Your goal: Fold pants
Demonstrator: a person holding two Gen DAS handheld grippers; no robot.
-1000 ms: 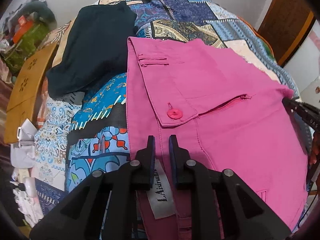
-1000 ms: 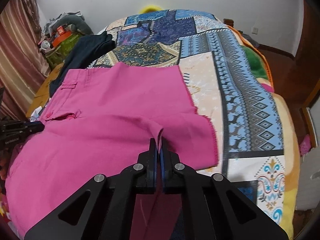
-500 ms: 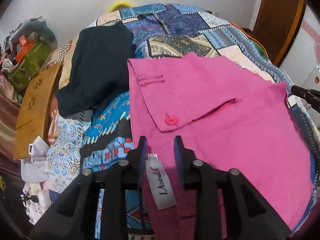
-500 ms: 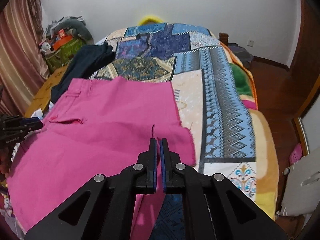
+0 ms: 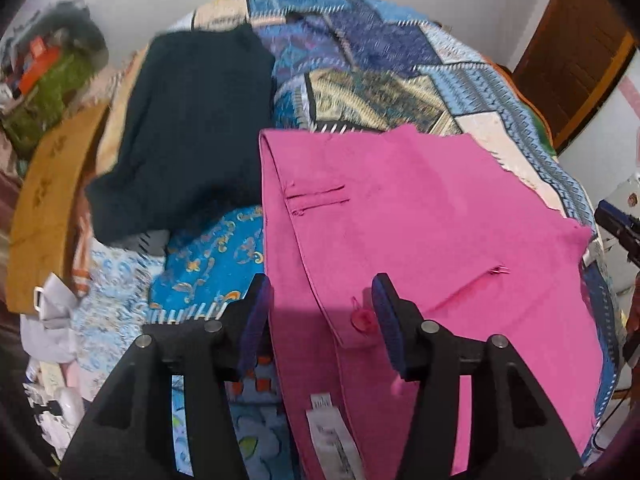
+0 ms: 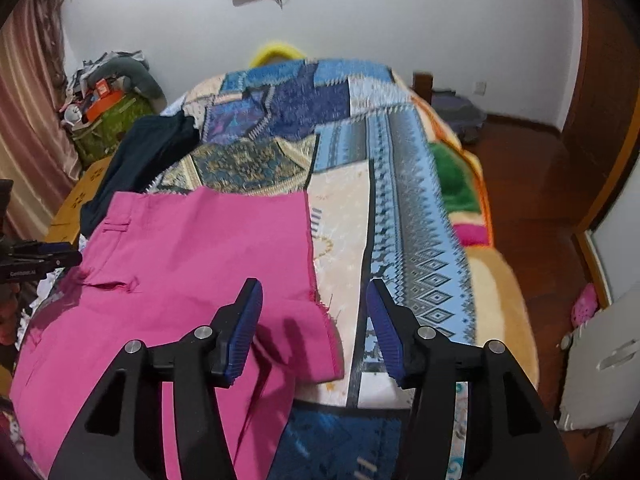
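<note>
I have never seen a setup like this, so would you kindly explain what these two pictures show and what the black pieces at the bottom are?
There is no robot here: a person holds one two-finger claw in each hand, and a fisheye camera on each claw looks forward along its fingers. One picture comes from the left claw, the other from the right claw. Both stand open and hold nothing. Below them lie the pink pants, spread on a bed with a patchwork blanket. A dark garment lies beside the pants near the waistband. The left view shows the pants' button and a white label.
</note>
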